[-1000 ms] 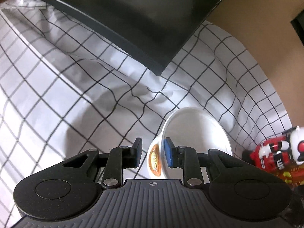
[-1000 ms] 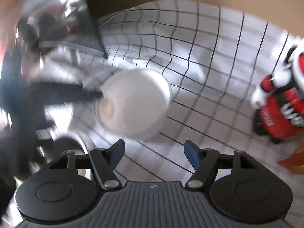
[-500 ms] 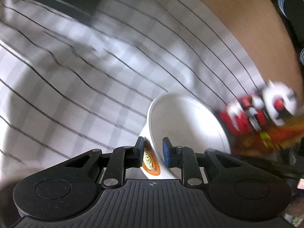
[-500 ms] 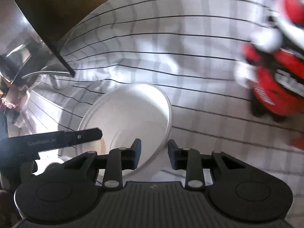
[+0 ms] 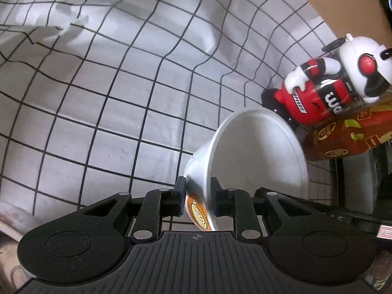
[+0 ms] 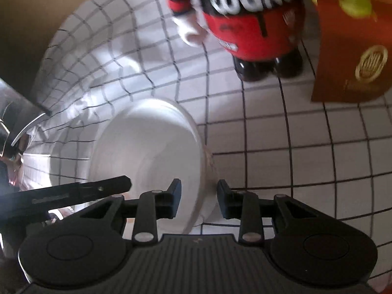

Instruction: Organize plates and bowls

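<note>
A white bowl (image 5: 257, 156) with an orange label on its outer side hangs tilted above the checked cloth. My left gripper (image 5: 197, 193) is shut on its near rim, one finger inside and one outside. In the right wrist view the same bowl (image 6: 147, 147) fills the middle. My right gripper (image 6: 199, 196) has its jaws on either side of the bowl's right rim, with small gaps showing at the pads. The left gripper's finger (image 6: 80, 191) shows as a black bar at the bowl's left edge.
A white tablecloth with a black grid (image 5: 122, 85) covers the table. A red and white toy figure (image 5: 325, 90) and a brown printed box (image 5: 348, 134) stand at the right, close behind the bowl. A dark laptop edge (image 6: 22, 103) lies at the left.
My left gripper has lifted the bowl and carried it right toward the toy figure. My right gripper narrowed from wide open and came in around the bowl's right rim.
</note>
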